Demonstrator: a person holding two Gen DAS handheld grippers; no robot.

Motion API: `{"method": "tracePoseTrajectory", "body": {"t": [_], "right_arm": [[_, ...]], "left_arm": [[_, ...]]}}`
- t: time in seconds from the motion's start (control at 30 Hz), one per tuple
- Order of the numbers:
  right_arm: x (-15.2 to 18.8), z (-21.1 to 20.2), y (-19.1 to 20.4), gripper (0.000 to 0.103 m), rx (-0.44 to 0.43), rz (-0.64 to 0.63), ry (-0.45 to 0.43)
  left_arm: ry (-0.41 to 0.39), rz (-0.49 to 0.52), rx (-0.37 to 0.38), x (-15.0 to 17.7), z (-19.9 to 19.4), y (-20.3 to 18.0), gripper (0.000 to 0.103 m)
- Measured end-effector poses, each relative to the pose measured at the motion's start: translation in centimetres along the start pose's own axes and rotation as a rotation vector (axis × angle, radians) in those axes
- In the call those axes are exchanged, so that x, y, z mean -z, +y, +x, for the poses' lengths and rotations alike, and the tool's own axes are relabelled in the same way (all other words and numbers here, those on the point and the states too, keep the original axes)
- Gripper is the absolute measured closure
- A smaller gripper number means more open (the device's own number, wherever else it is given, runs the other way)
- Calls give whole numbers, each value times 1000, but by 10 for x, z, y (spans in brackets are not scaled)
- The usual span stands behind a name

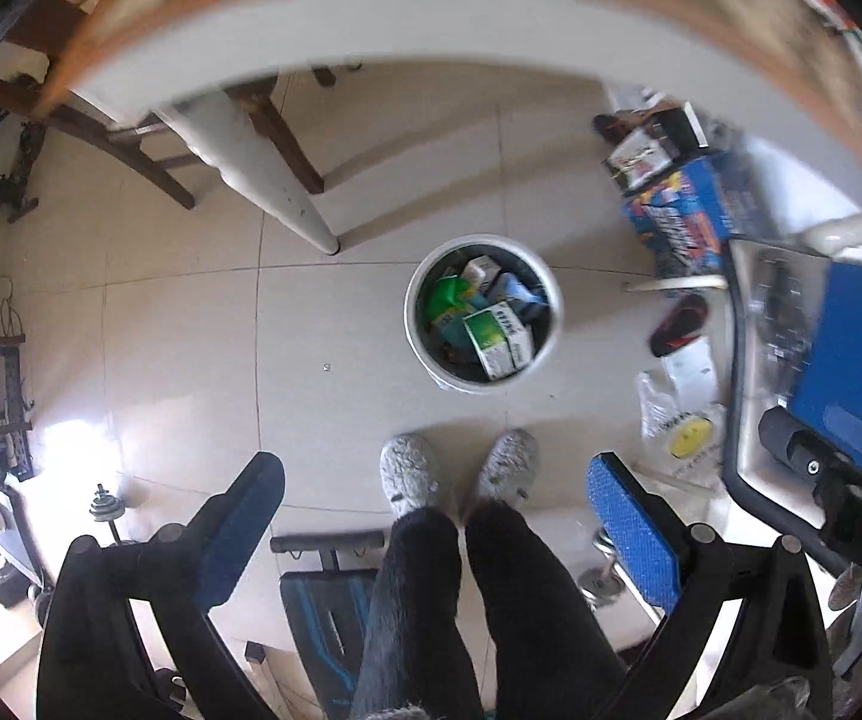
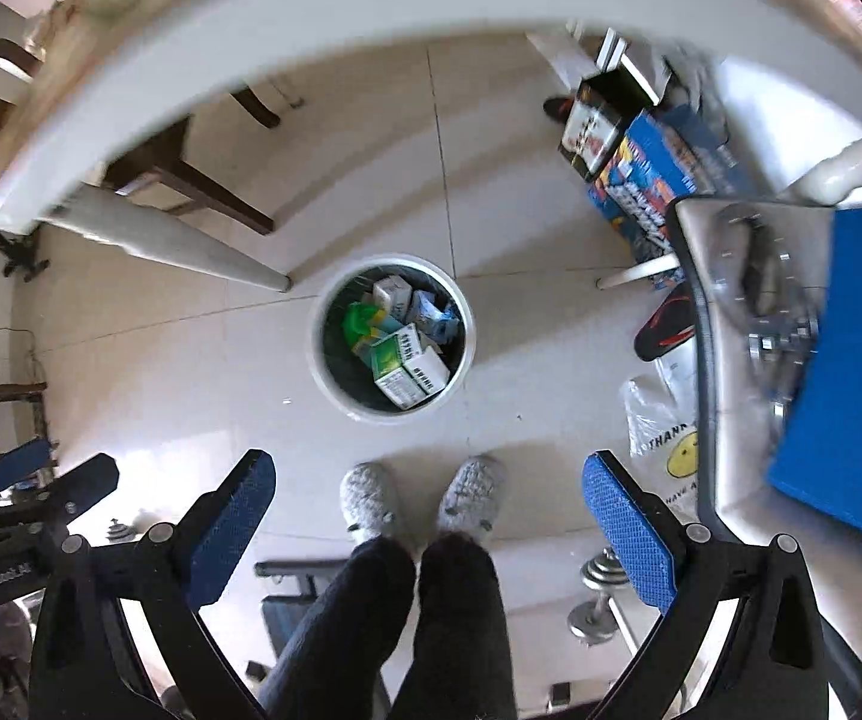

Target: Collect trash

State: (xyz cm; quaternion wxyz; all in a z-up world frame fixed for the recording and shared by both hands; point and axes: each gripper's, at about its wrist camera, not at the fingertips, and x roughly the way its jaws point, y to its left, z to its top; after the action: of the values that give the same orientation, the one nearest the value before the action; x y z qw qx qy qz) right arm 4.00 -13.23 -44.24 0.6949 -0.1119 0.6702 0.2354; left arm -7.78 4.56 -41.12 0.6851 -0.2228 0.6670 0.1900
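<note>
Both hand-held grippers point straight down at the tiled floor, the left hand-held gripper (image 1: 436, 516) and the right hand-held gripper (image 2: 431, 510) each spread wide with nothing between the pads. The white trash bin (image 2: 335, 384) stands on the floor just beyond the person's slippers (image 2: 371, 501), near a white table leg (image 2: 191, 246), holding green-and-white cartons (image 2: 410, 369).

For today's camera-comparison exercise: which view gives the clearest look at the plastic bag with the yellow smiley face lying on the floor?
The right wrist view. There the plastic bag shows its smiley and some printed letters, though a dark-rimmed edge cuts it off on the right. The left wrist view shows the same bag smaller and blurrier, its print unreadable.
</note>
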Motion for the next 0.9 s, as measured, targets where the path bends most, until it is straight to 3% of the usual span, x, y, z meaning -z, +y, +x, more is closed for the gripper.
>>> {"method": "tracePoseTrajectory", "body": {"t": [0.2, 0.4, 0.6, 0.9], "right_arm": [[23, -121, 16, 0, -49, -12, -42], [46, -218, 25, 0, -113, -25, -98], [60, -286, 25, 0, -181, -24, -127], [72, -346, 28, 0, -265, -84, -174]], "left_arm": [[-53, 17, 55, 24, -103, -5, 0], [-123, 33, 114, 37, -174, -9, 0], [-199, 39, 187, 55, -226, -11, 0], [-307, 18, 340, 70, -282, 3, 0]]}}
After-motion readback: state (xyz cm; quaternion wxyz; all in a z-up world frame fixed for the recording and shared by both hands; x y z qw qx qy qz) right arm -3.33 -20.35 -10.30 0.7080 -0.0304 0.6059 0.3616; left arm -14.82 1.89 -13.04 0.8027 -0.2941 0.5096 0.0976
